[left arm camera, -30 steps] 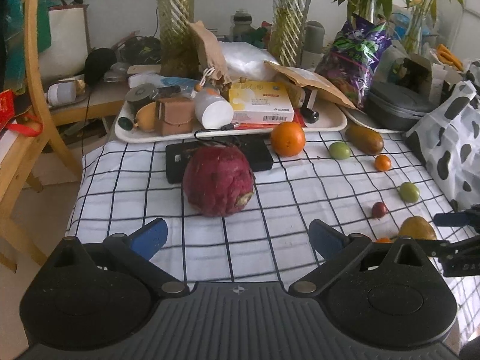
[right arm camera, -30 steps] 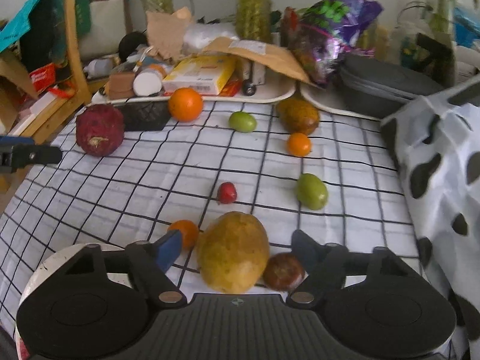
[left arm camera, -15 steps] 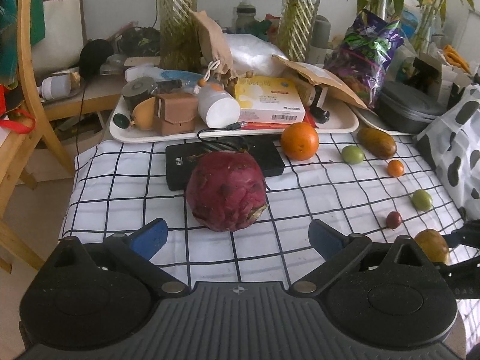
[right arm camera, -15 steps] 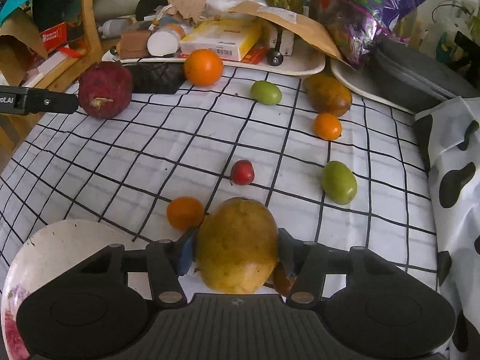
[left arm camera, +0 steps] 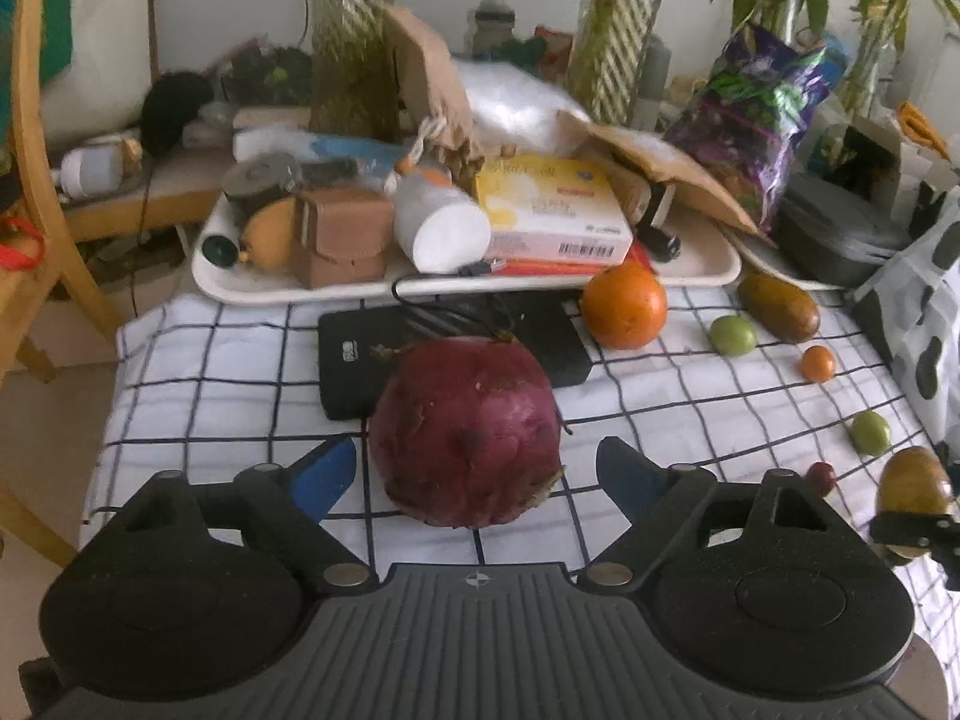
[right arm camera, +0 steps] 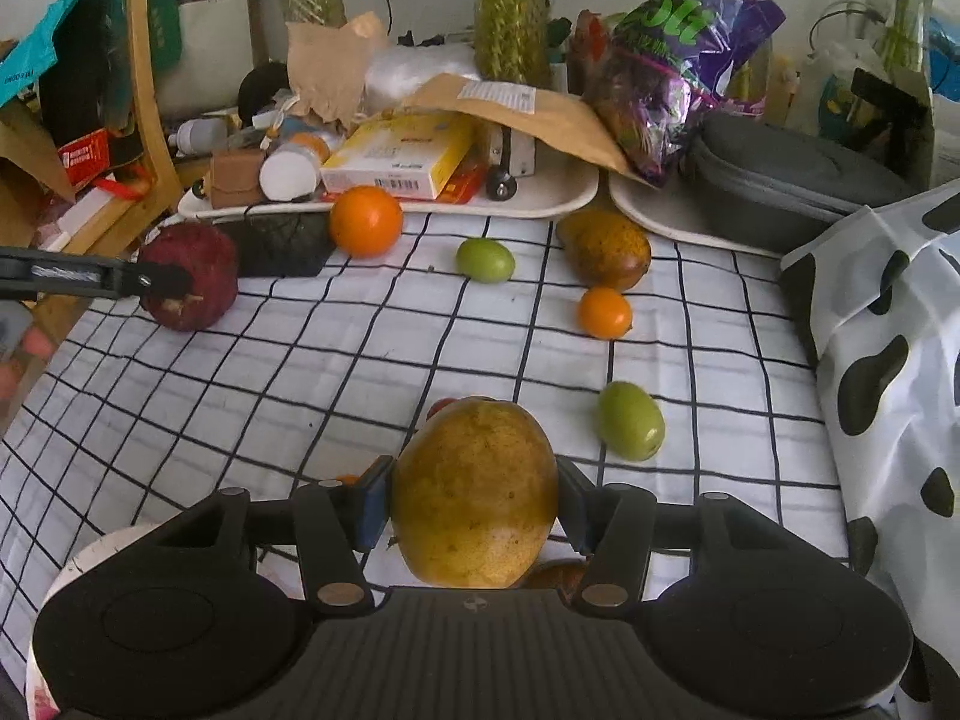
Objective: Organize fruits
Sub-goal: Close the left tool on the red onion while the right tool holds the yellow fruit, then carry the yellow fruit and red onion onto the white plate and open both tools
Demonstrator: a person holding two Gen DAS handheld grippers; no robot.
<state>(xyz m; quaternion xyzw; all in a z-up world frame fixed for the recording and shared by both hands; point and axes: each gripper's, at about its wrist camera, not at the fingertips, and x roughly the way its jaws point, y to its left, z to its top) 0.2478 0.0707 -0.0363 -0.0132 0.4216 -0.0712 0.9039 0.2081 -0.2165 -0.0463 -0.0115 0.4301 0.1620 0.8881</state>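
Note:
My left gripper (left arm camera: 474, 474) is open, its blue pads on either side of a big dark-red fruit (left arm camera: 468, 429) on the checked cloth, not touching it. My right gripper (right arm camera: 474, 504) is shut on a yellow mango (right arm camera: 477, 495) and holds it above the cloth. In the right wrist view an orange (right arm camera: 365, 221), two green fruits (right arm camera: 485, 260) (right arm camera: 630, 420), a brown mango (right arm camera: 606, 249) and a small orange fruit (right arm camera: 605, 312) lie on the cloth. The red fruit (right arm camera: 192, 285) shows at far left with the left gripper's finger beside it.
A white plate (right arm camera: 78, 564) lies at the near left, partly behind the right gripper. A black device (left arm camera: 432, 348) lies just behind the red fruit. A cluttered white tray (left arm camera: 252, 288) lines the back. A cow-patterned bag (right arm camera: 888, 360) stands on the right.
My right gripper closed on the yellow mango and lifted it. My left gripper moved forward until the red fruit sits between its open fingers.

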